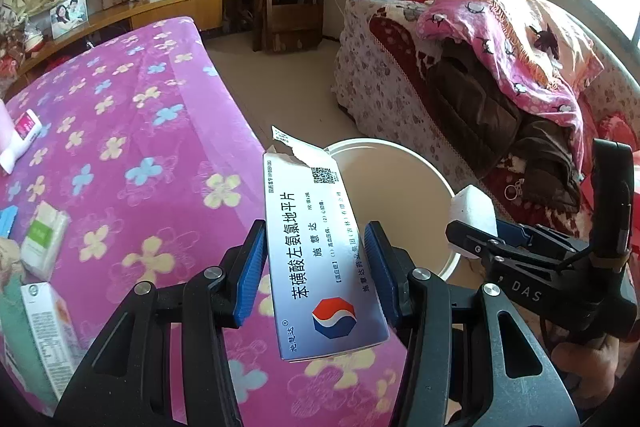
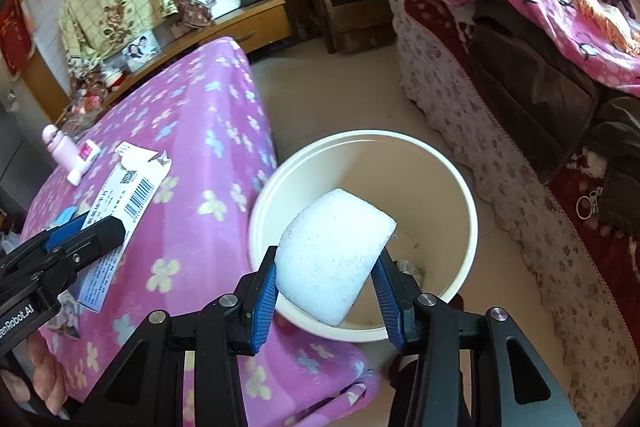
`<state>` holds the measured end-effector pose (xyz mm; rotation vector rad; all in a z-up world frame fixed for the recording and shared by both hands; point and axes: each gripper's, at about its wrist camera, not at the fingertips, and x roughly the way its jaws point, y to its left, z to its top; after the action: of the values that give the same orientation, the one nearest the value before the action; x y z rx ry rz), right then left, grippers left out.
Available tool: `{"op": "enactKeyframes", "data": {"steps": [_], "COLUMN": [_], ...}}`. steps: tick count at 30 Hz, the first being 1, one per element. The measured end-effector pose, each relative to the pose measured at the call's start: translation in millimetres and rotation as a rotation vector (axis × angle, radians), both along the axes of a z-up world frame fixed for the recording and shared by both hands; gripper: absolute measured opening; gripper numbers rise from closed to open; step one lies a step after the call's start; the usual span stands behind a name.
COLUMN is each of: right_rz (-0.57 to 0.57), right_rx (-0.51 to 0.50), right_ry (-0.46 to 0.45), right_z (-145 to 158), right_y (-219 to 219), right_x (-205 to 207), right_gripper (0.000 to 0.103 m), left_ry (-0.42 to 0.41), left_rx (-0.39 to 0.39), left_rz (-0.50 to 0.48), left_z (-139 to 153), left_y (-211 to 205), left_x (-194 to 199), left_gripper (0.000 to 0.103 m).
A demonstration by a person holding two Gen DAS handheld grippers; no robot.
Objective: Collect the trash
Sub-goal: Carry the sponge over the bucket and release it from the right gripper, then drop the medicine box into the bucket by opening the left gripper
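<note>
The pink flowered blanket (image 2: 192,131) is covering the table across the left half of the right wrist view, and the cream bucket (image 2: 470,227) is standing on the floor at centre, just beside the table's edge. A few scraps seem to be lying at its bottom.

The medicine box (image 1: 320,247), torn open at its far end, is sitting lengthwise between the pads of the left gripper (image 1: 316,267), which is closing narrowly on the box's long edges. In the left wrist view it is hanging at lower centre over the blanket's edge, not yet clearly over the bucket. Letting go here would probably be dropping it on the table or floor.

The white foam block (image 2: 332,259) is being pinched by the right gripper (image 2: 326,281), jaws fairly wide, above the bucket's near rim at lower centre. Being light and held by its sides, it could be bouncing off the rim if released too soon.
</note>
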<state>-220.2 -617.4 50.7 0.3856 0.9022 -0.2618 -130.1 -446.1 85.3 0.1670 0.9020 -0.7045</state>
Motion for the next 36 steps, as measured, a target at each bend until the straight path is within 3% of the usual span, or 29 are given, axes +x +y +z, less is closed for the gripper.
{"op": "enactKeyframes", "data": {"steps": [22,27,36], "right_rz": [-0.088,-0.124,-0.143], "right_rx": [-0.003,-0.022,-0.001], "right_ry": [0.017,-0.003,0.017], "right_z": [-33,-34,-39], "right_y": [-32,-38,-41], "right_x": [14,14,12], "right_gripper": [0.047,0.07,0.07], "left_ry": [0.038,0.052,0.112], "left_rx": [0.011,-0.022,-0.022], "left_rz": [-0.011,-0.012,0.014], "left_z": [-32,-37,-46], "left_y": [-49,-52,-47], "left_x": [20,23,27], "left_gripper": [0.048,0.049,0.049]}}
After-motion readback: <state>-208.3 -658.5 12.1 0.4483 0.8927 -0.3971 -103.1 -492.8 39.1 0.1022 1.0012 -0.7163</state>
